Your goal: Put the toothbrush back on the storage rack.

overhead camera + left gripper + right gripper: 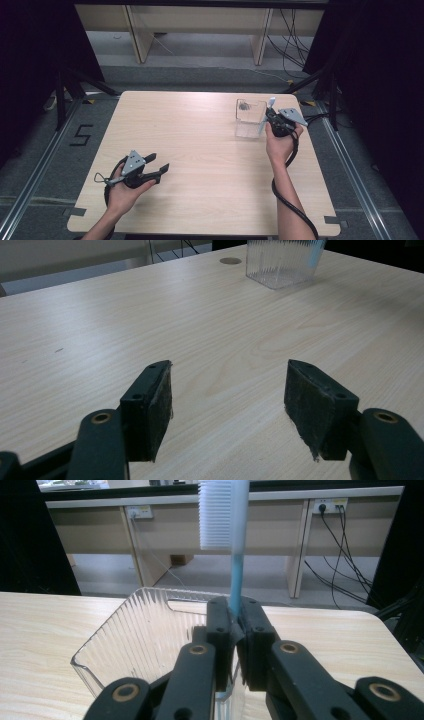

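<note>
From the right gripper view, the toothbrush (235, 545) is easy to see: a blue handle going straight up, with white bristles at the top facing left. The right gripper (236, 625) pinches the blue handle tight between its two black jaws. Just past the jaws sits the clear box (130, 635), with ribbed walls and an open top. From the high view, the brush is only a small pale stick (270, 104) poking up above the right gripper (272, 120), right beside the clear box (249, 117) at the far right part of the table (200, 150).

The left gripper view shows its two black pads (155, 410) spread wide apart with bare wood between them. The clear box (282, 262) stands far off, near a small round hole (230, 261) in the tabletop.

The right hand (280, 142) reaches forward with the arm stretched out, holding its gripper pointing up. The left hand (125, 192) rests low near the front left, its gripper (157, 167) lying flat and pointing to the right.
</note>
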`<state>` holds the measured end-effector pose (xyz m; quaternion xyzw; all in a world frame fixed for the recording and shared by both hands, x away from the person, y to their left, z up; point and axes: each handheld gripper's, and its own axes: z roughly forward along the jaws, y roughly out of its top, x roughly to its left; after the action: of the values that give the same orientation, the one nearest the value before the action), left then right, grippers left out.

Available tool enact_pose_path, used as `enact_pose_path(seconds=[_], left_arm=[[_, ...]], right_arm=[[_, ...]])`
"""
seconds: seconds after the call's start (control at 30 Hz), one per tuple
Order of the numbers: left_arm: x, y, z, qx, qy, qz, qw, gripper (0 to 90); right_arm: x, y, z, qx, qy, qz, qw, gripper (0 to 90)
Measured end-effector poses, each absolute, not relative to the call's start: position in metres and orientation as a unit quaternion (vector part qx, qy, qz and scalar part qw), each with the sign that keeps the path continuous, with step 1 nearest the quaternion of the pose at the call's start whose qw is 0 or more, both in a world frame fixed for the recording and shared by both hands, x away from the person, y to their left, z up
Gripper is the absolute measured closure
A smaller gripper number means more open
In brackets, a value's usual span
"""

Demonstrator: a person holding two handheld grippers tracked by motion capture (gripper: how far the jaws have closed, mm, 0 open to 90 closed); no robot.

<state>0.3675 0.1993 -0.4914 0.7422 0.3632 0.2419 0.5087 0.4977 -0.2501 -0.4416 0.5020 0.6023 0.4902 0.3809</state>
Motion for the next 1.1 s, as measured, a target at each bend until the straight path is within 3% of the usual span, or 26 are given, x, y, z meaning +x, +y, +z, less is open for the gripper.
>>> enact_pose_path(seconds=[1.1], left_arm=[[0.369, 0.197, -0.492, 0.743, 0.359, 0.238, 0.512, 35.4]], right_arm=[[0.494, -0.246, -0.455, 0.518, 0.605, 0.485, 0.362, 85.1]])
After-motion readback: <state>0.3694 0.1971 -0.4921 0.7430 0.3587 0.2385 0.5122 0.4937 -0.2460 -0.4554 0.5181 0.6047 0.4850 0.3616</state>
